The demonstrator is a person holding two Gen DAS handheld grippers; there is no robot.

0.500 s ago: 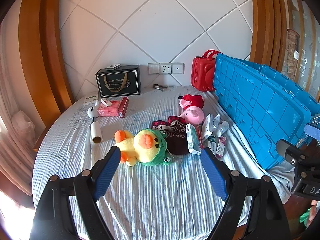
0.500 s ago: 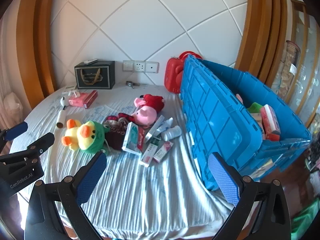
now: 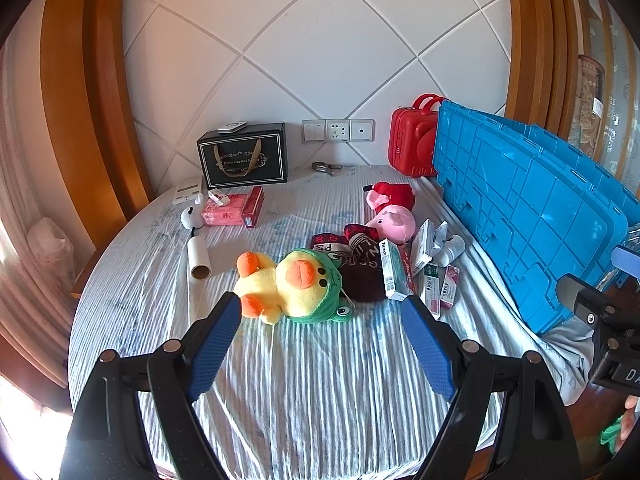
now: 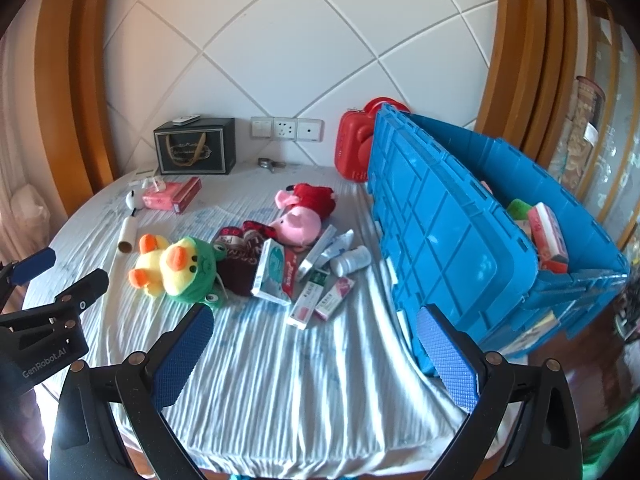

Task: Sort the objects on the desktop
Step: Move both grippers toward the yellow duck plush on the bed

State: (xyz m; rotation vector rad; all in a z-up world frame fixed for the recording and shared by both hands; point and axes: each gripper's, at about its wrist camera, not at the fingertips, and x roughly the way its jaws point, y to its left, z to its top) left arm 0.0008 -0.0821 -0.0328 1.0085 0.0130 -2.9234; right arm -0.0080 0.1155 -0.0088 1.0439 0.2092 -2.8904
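Though tilted, blue crate [image 4: 460, 216] with boxes [image 4: 548, 236].

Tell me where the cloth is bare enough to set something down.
Bare cloth lies along the near edge, between the duck plush and the open left tongs. A smaller bare strip sits behind, between the pink tissue pack and the pig plush. It is crowded from the duck across the medicine boxes to the blue crate.

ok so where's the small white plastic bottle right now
In the right wrist view the small white plastic bottle lies on its side on the striped cloth, between the pink pig plush and the blue plastic crate, just above the medicine boxes.
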